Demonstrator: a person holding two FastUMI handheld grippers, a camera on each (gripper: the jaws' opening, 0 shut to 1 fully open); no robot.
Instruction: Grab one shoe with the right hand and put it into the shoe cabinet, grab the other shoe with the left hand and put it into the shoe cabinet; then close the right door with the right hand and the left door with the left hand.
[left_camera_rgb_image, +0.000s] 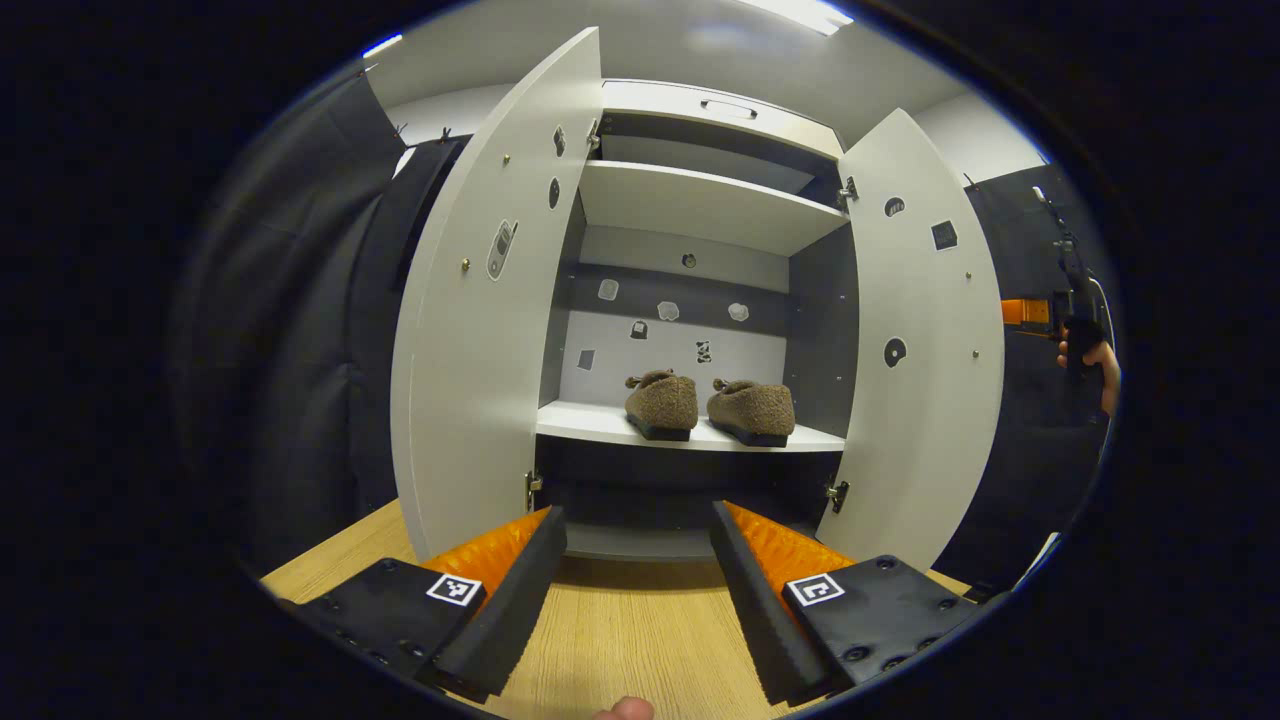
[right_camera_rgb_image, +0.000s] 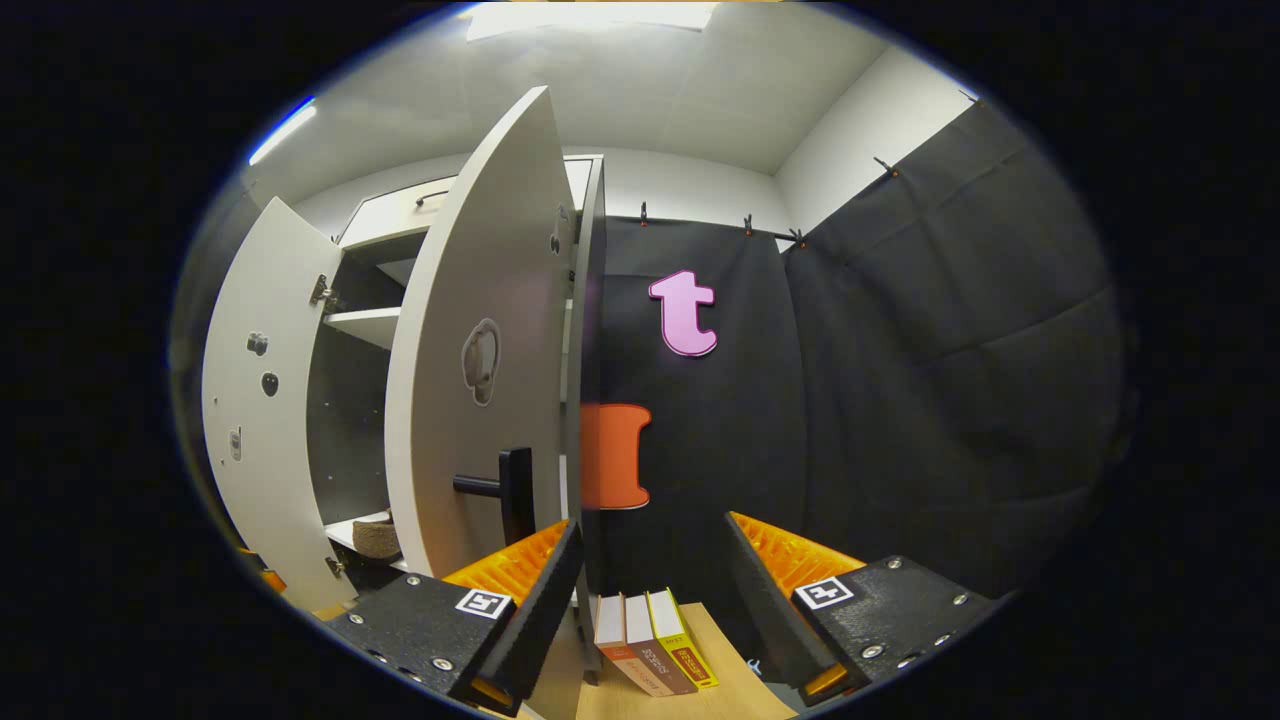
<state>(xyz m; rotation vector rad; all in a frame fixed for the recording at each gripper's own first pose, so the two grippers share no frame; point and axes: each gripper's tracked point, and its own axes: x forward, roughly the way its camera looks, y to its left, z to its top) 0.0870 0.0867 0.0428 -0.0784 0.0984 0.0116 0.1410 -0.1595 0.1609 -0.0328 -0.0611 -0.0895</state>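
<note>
Both shoes (left_camera_rgb_image: 710, 408) sit on the cabinet (left_camera_rgb_image: 700, 200) shelf, both doors hang open, and the left gripper (left_camera_rgb_image: 638, 590) and right gripper (right_camera_rgb_image: 652, 600) are spread apart, empty.

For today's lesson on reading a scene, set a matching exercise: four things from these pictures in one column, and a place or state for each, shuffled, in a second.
Column 1
1. two brown shoes
2. right door
3. books
4. left gripper

Column 2
A. standing in a row on the wooden top, beside the cabinet
B. jaws apart, holding nothing
C. side by side on a shelf inside the cabinet
D. swung open, with a dark handle on its outer face

Pairs: 1-C, 2-D, 3-A, 4-B
</note>
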